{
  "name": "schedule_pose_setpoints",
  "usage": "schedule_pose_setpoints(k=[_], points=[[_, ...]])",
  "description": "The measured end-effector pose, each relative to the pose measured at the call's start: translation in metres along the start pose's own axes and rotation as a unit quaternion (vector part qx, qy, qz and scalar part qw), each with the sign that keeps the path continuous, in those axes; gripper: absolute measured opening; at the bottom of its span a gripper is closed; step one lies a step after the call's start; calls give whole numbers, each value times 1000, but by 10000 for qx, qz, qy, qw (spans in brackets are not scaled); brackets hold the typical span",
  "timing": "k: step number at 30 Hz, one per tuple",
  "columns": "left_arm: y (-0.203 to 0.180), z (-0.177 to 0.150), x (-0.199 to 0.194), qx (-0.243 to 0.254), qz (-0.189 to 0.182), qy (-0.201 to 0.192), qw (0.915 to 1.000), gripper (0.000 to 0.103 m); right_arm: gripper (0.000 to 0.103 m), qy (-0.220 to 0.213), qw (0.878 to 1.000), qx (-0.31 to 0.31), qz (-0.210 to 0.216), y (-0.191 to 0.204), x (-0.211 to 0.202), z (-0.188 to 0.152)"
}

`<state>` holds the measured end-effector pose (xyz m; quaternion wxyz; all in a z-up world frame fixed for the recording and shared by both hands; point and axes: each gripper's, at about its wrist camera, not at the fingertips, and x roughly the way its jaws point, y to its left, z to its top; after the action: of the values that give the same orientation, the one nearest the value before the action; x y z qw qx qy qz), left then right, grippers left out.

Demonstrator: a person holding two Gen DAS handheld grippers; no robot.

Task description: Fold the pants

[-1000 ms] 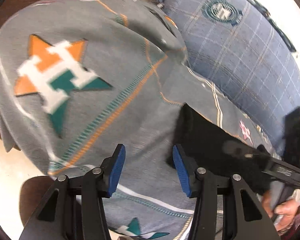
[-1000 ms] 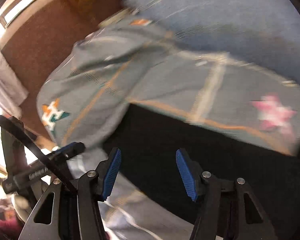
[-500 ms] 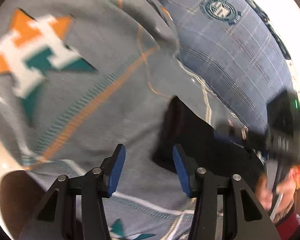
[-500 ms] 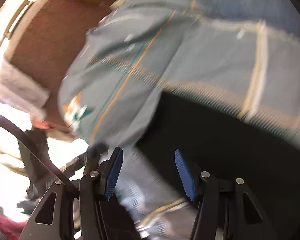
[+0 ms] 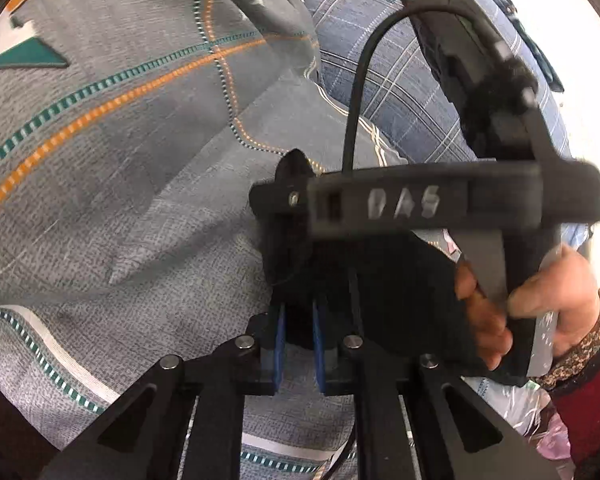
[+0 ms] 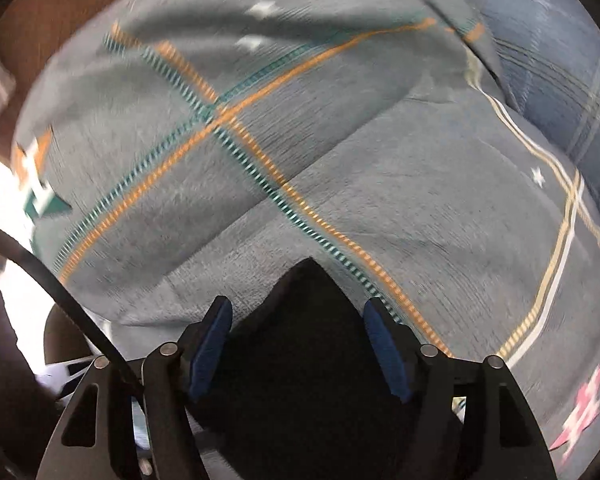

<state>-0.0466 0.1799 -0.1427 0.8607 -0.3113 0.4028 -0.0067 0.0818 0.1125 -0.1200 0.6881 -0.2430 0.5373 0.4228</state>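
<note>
The black pants (image 5: 392,292) lie on a grey bedspread (image 5: 140,184) with orange and teal stripes. My left gripper (image 5: 298,344) is shut on an edge of the pants, its blue pads pressed on black cloth. The right gripper's body (image 5: 440,200) crosses the left wrist view just above the pants, held by a hand (image 5: 540,296). In the right wrist view my right gripper (image 6: 298,348) is open, and a pointed corner of the pants (image 6: 304,344) lies between its blue pads without being pinched.
A blue plaid pillow (image 5: 412,80) with a round crest lies beyond the bedspread, at the upper right. Brown surface (image 6: 72,4) shows at the upper left of the right wrist view. A black cable (image 6: 48,276) crosses that view's left side.
My left gripper moved right onto the pants and shut on the edge. My right gripper swung over to the same end, and a pants corner now sits between its open pads.
</note>
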Motion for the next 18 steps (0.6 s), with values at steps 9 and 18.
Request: schedule_pose_setpoints(k=[9,18], points=[[12,0,-16,-357,-516,7,9980,11,24,63,9986,-194,-496,23,-6,-5],[-7,6,-44,-217,-849,-168,9960,11,24,-551,9975,417,-149,6,-52,-21]])
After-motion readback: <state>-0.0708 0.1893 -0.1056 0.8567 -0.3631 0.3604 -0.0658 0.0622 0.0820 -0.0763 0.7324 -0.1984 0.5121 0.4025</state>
